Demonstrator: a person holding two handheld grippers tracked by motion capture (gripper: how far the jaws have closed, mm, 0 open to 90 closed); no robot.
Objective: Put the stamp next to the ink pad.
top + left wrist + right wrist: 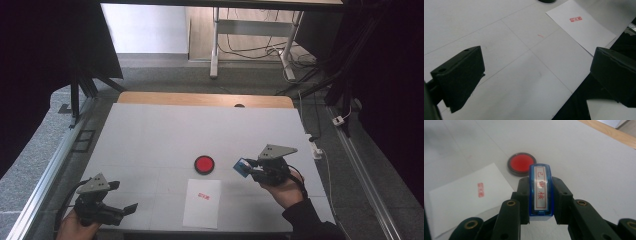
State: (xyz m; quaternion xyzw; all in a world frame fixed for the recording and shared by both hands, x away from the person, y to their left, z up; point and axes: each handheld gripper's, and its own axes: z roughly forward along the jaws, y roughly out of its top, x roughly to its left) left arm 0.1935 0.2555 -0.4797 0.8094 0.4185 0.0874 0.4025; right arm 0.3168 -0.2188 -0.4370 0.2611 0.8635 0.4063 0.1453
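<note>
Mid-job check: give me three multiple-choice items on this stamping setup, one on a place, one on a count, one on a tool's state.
1. The round red ink pad lies: A beyond the white paper sheet; B on the sheet; C at the table's left edge.
2. Red stamp marks on the sheet: A none; B one; C three.
3. The right tool is: A open, empty; B shut on the blue rectangular stamp; C resting on the pad.

Answers: 1 A, pad sits past the sheet's far edge; 2 B, a single mark; 3 B, both jaws press the stamp's sides.

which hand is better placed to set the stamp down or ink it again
Right. The right gripper is shut on the blue stamp, close to the red ink pad. The left gripper sits open at the table's near left corner.
</note>
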